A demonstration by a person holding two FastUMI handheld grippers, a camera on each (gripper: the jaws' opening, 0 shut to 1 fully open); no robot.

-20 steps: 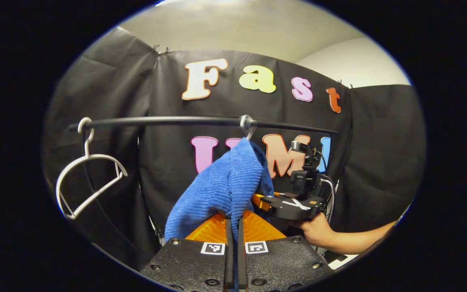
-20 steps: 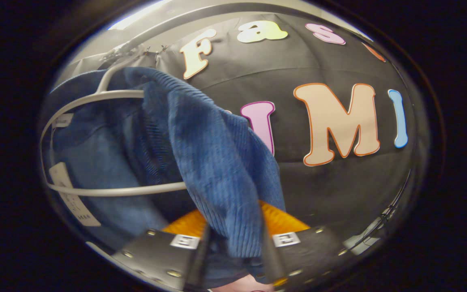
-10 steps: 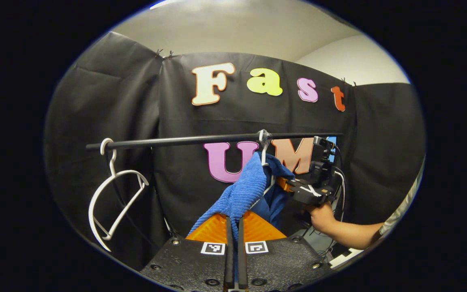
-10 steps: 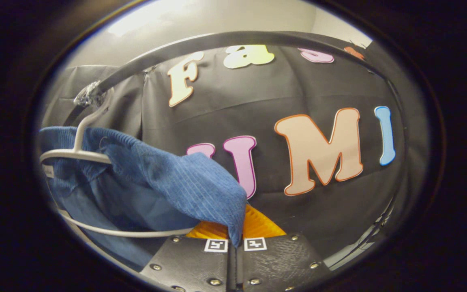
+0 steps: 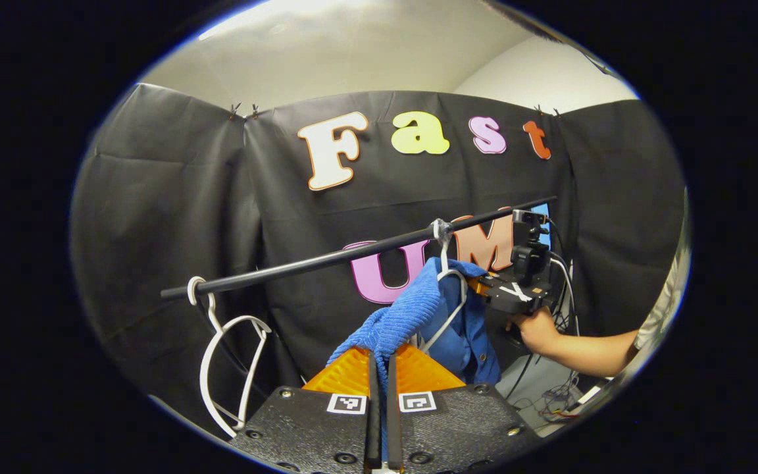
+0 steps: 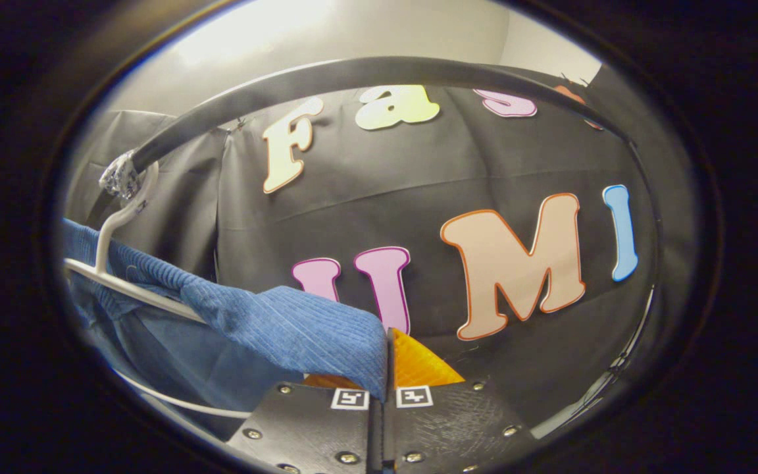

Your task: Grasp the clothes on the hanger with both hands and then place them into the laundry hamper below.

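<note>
My left gripper (image 5: 382,368) is clamped on a fold of the blue garment (image 5: 412,309), which stretches ahead of it up to the white hanger (image 5: 448,289) on the black rail (image 5: 326,260). My right gripper (image 6: 382,368) pinches another fold of the garment, trailing off to its left toward the hanger. An empty hanger (image 5: 231,359) hangs left of my left gripper.
</note>
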